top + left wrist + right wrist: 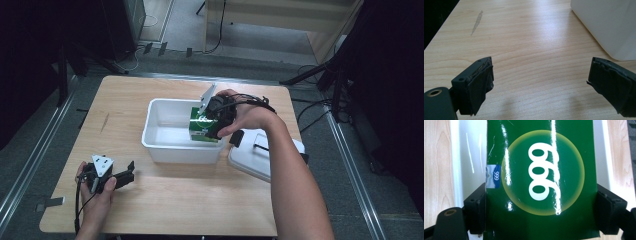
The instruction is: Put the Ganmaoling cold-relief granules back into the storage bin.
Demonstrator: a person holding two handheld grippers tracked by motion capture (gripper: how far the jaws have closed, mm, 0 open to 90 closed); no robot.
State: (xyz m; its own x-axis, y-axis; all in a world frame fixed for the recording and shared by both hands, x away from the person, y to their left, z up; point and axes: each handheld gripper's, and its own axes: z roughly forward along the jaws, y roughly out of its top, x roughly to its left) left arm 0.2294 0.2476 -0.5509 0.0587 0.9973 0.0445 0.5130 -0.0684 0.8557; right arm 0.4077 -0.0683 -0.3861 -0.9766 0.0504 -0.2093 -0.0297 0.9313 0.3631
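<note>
The right gripper (pixel 214 120) clamped the green box (pixel 201 128) by its two side edges, both jaws pressed flat against the carton. The box hung inside the white bin (pixel 165 145), at its right end. The bin's lid (pixel 255 162) lay on the table (pixel 165 205) just right of it. The left gripper (pixel 120 177) rested near the table's front left corner, jaws spread with nothing between them.

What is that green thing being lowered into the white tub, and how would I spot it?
Start at the wooden table, then find the white tub at its middle. At the tub's right end, the right tool grips a glossy green box by its sides. It is the one brightly coloured item there, marked with white numerals in a yellow-edged circle.
</note>
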